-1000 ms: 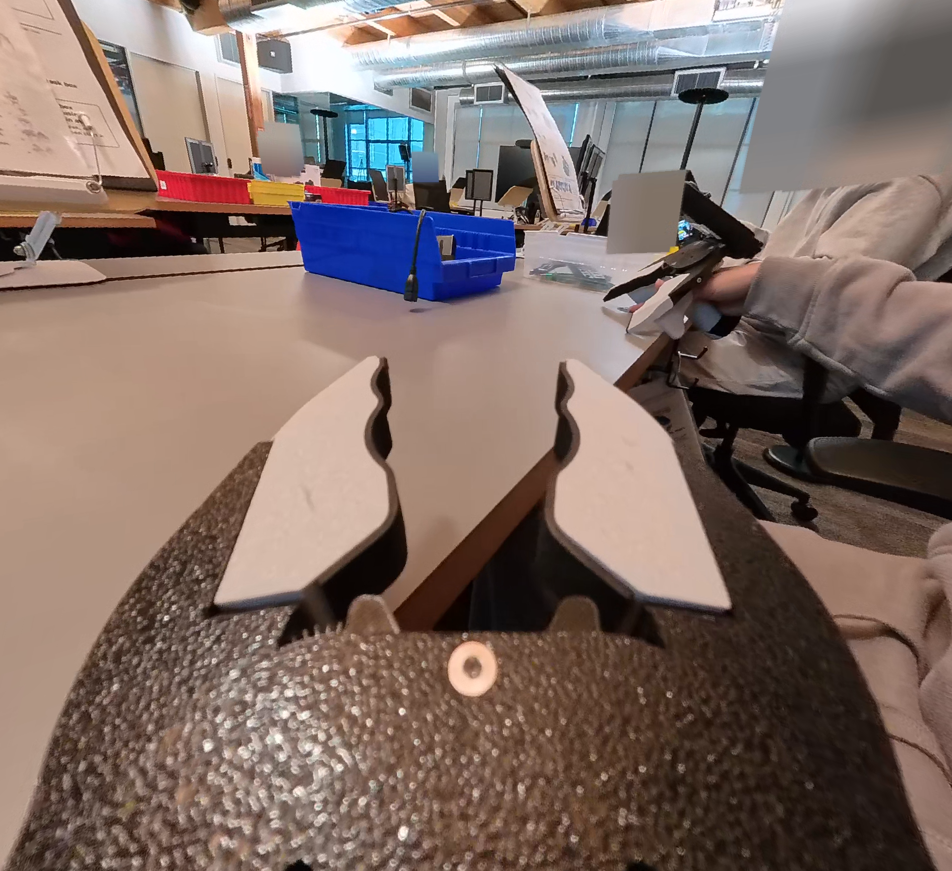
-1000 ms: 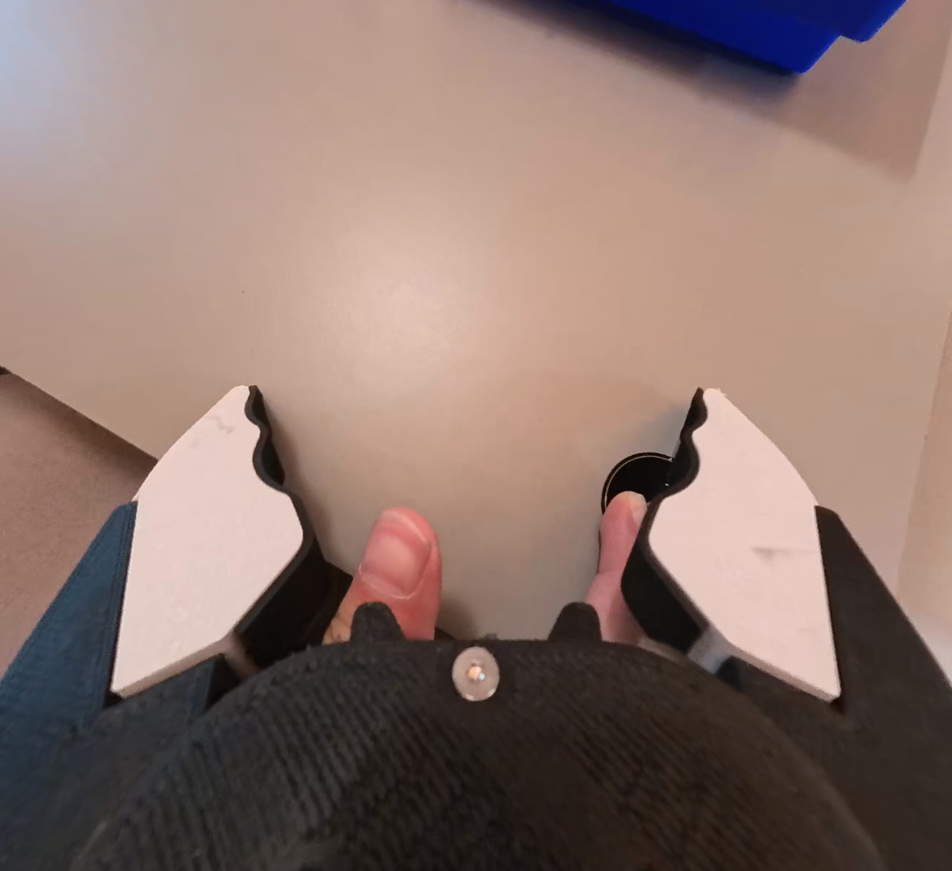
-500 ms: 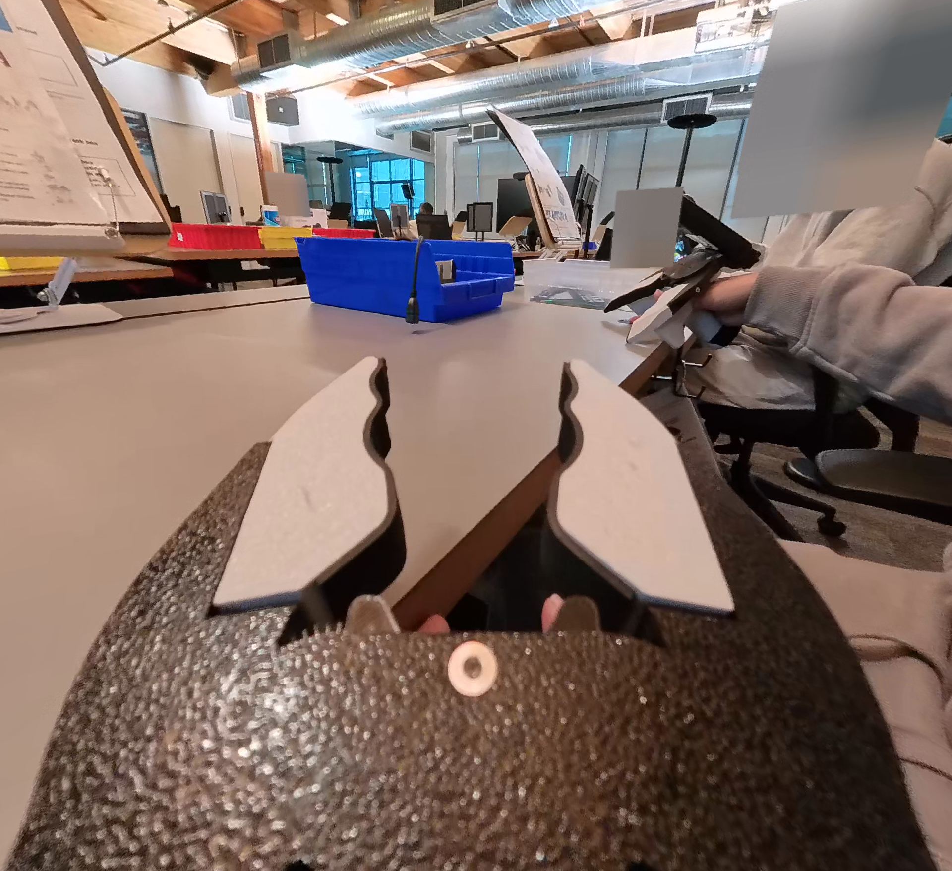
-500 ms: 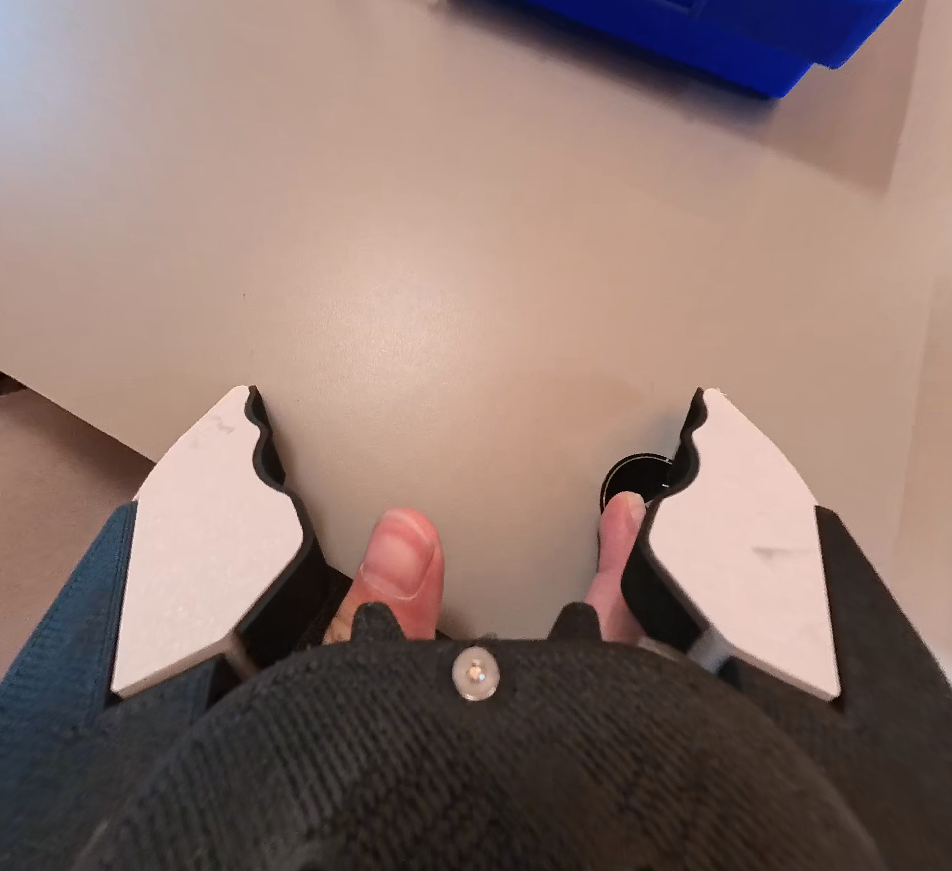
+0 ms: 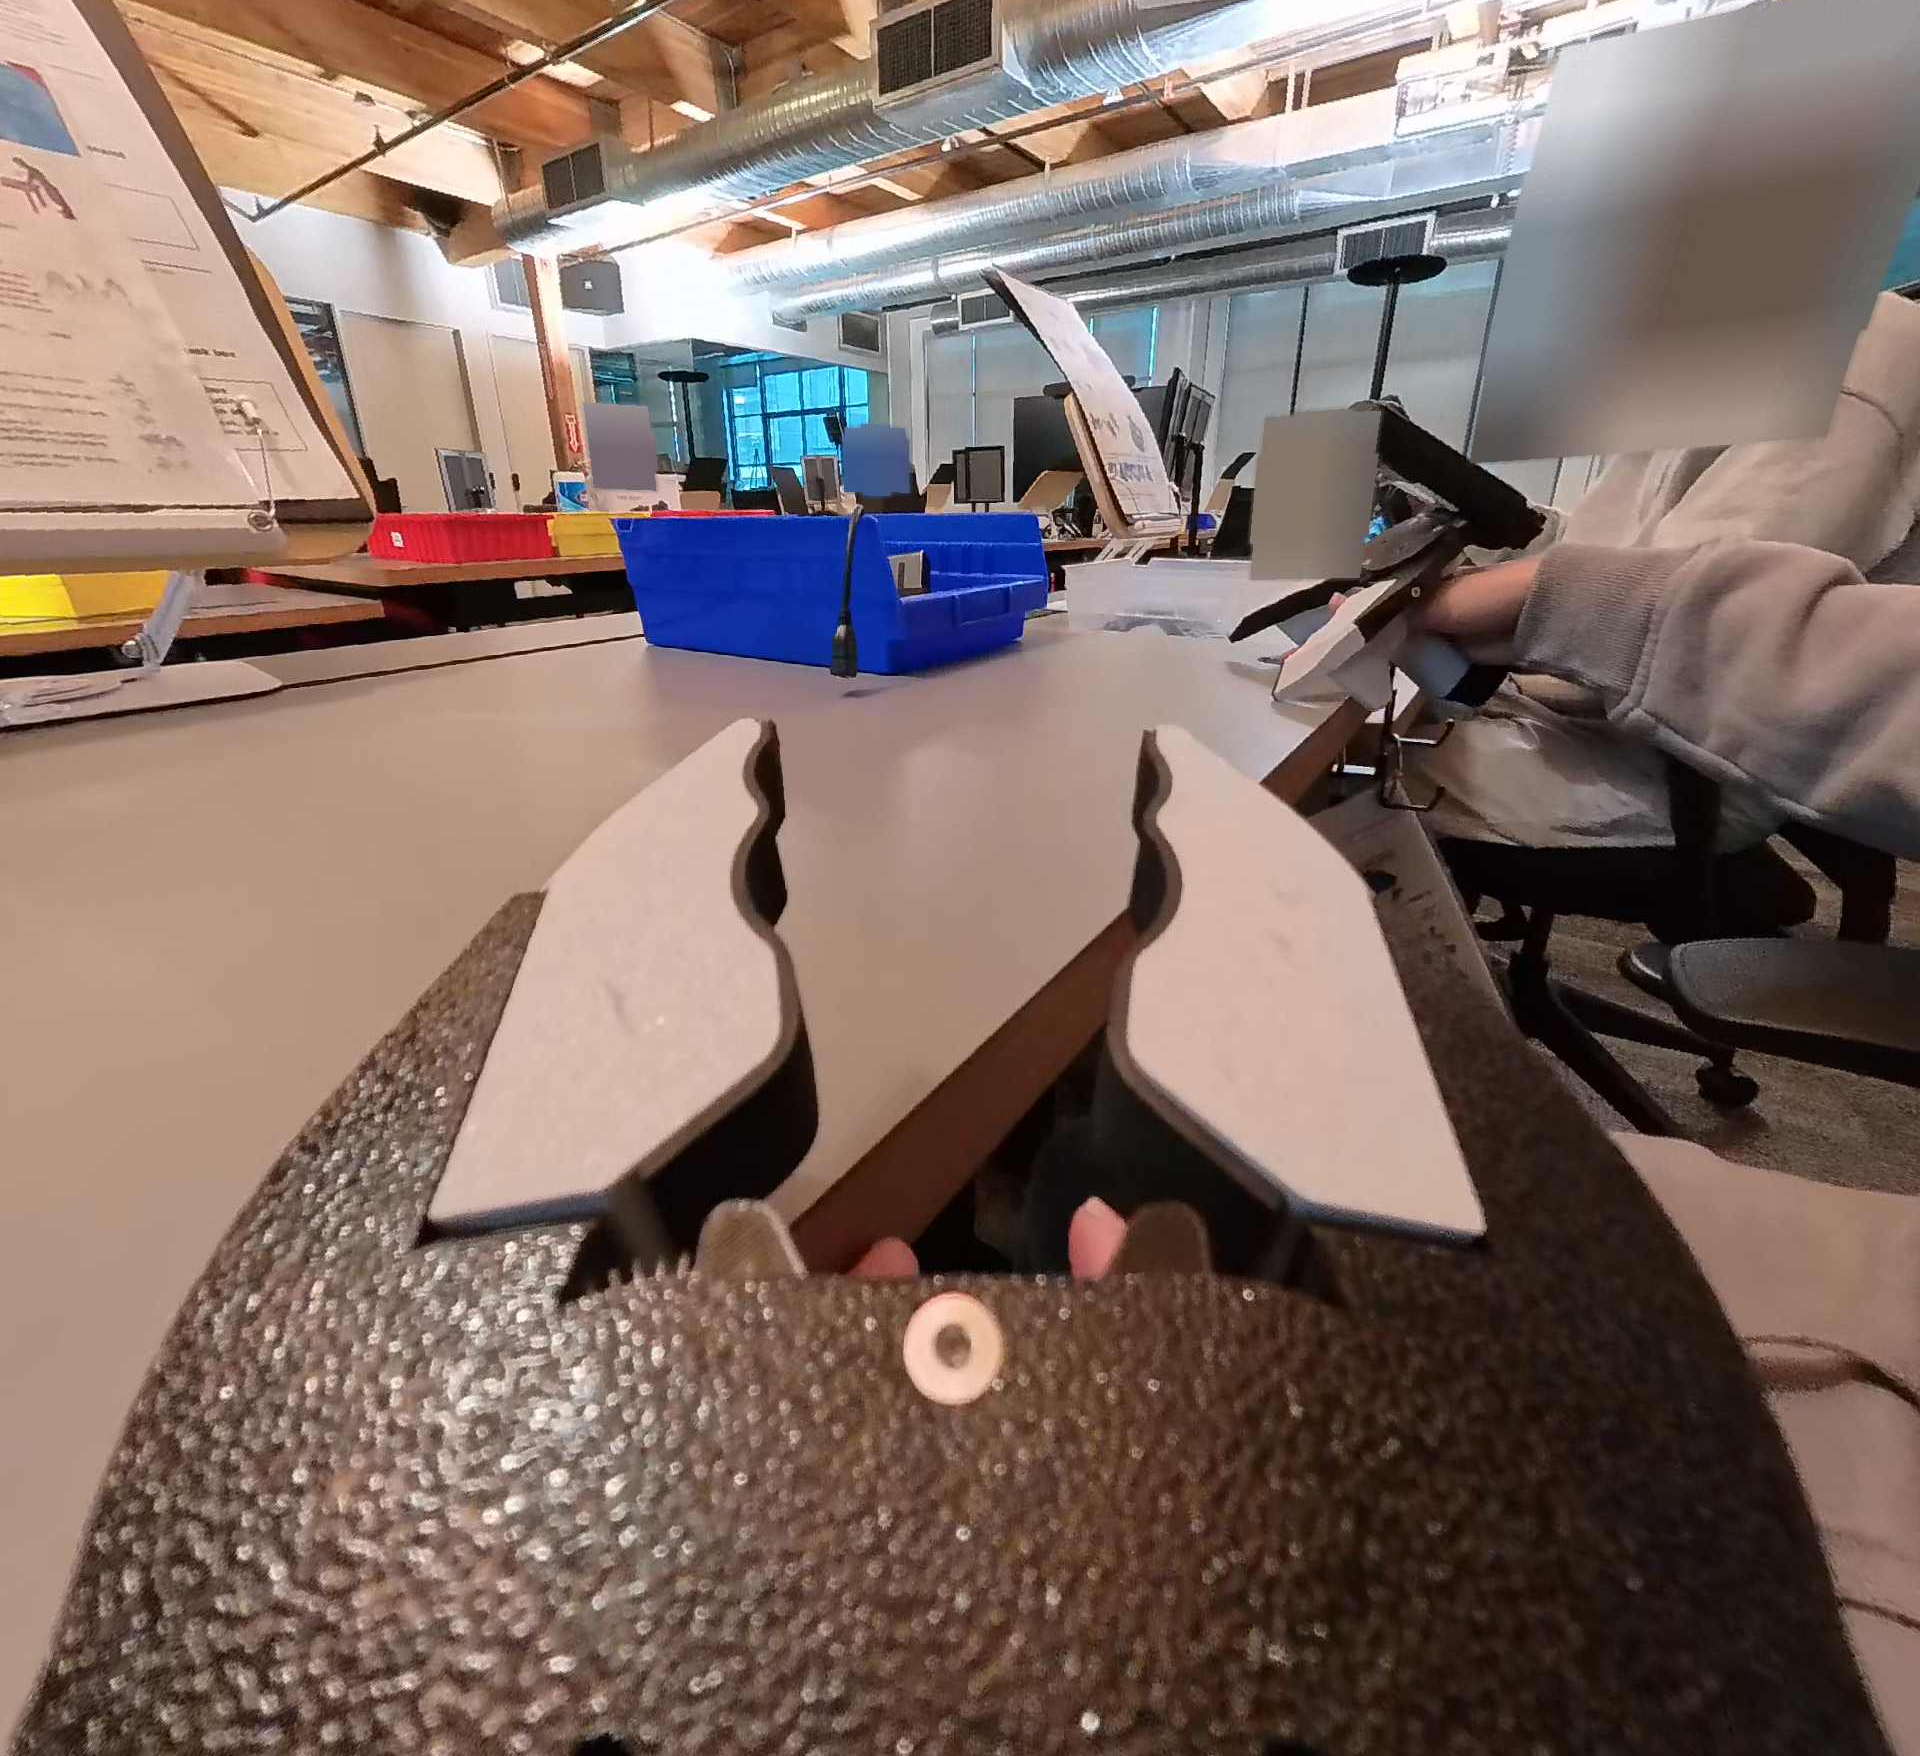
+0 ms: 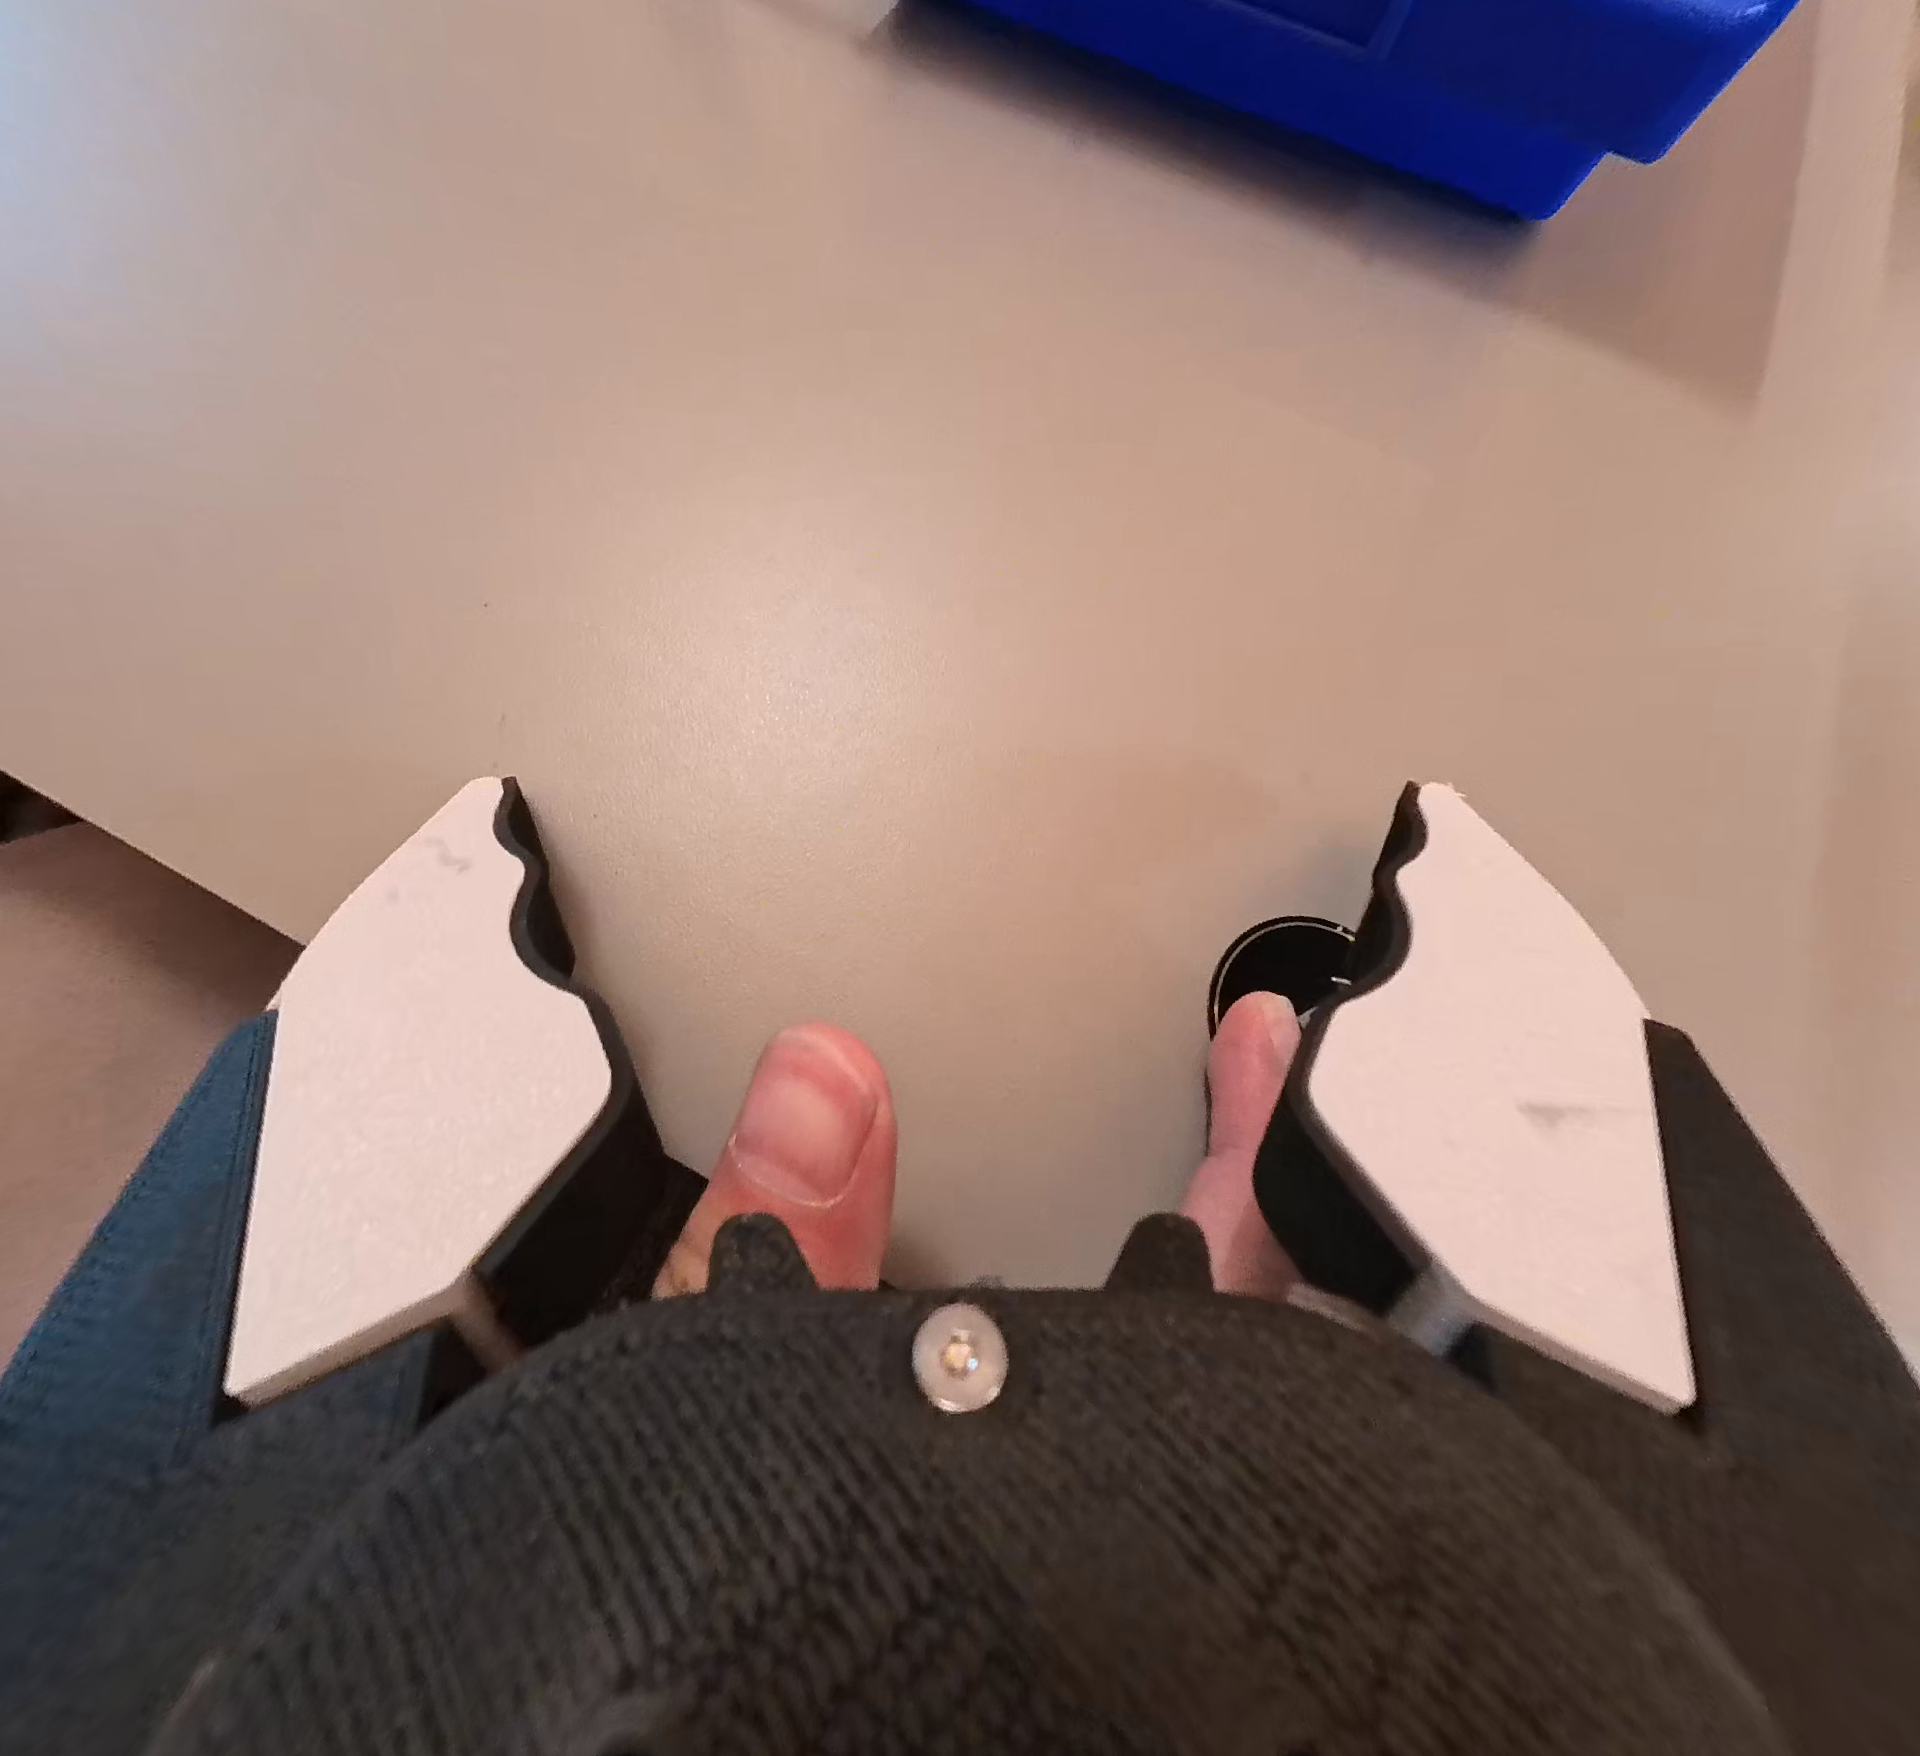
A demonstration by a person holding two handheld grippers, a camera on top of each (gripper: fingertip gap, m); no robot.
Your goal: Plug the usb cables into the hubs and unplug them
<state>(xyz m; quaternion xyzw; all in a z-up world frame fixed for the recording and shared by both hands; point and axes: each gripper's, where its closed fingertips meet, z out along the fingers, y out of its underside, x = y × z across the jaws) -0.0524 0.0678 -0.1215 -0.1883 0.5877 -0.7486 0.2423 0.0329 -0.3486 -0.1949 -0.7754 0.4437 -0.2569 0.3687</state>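
The left gripper (image 5: 956, 771) is hovering low over the near edge of the grey worktop (image 5: 312, 875), its jaws standing moderately apart with nothing between them. The right gripper (image 6: 956, 802) is hanging above the same worktop and looking almost straight down, its jaws spread wide and empty; a thumb (image 6: 810, 1135) and a fingertip (image 6: 1252, 1041) of the person holding it are poking out between its fingers, just beside a black round grommet (image 6: 1273, 953) set in the surface. Well ahead of both grippers a blue bin (image 5: 831, 584) is sitting on the worktop, and a black usb cable (image 5: 850, 584) is dangling over its front wall, its plug hanging just above the surface. From the right wrist view, dark cables can be made out inside the bin at its far corner, but no hub can be told apart. Off to the right, another person in a grey sleeve (image 5: 1714, 667) is sitting at the worktop holding another gripper (image 5: 1351, 626). Red and yellow bins (image 5: 457, 534) are lined up on a farther table.
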